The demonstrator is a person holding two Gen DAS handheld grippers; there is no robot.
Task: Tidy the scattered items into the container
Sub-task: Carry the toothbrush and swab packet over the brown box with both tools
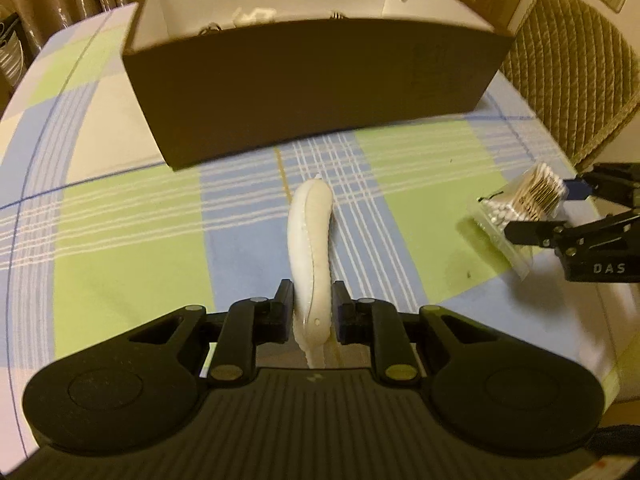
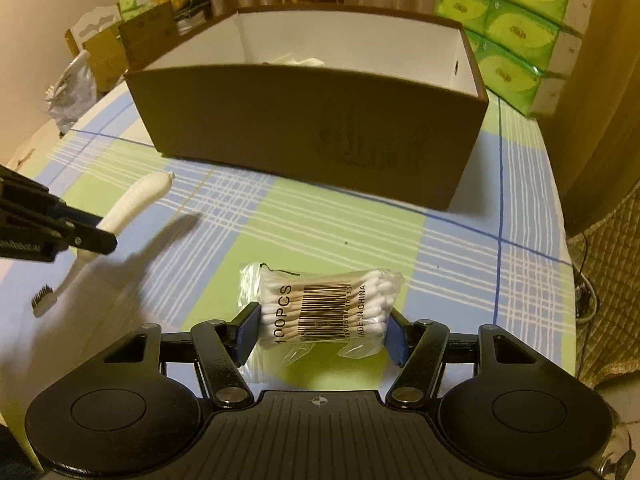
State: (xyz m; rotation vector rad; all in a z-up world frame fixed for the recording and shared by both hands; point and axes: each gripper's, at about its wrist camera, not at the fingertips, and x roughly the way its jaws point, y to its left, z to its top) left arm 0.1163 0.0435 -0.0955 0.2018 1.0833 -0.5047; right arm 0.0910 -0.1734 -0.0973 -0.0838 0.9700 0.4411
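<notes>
Left hand-held gripper clamps white plastic toothbrush; right hand-held gripper clamps clear cotton-swab bag; brown cardboard box ahead, both undelivered.

- Your left tool fills the lower part of the left wrist view: matte black, with two round lobes, each bearing a shallow disc.
- Between the lobes runs a ribbed black plate with a small pale mark at its top centre.
- Angular black links carry silver and brass-coloured pivot pins.
- Your right tool has the same build; its fingers are faced with blue pads.
- At the right edge of the left wrist view, its side reads "DAS" in pale letters.
</notes>
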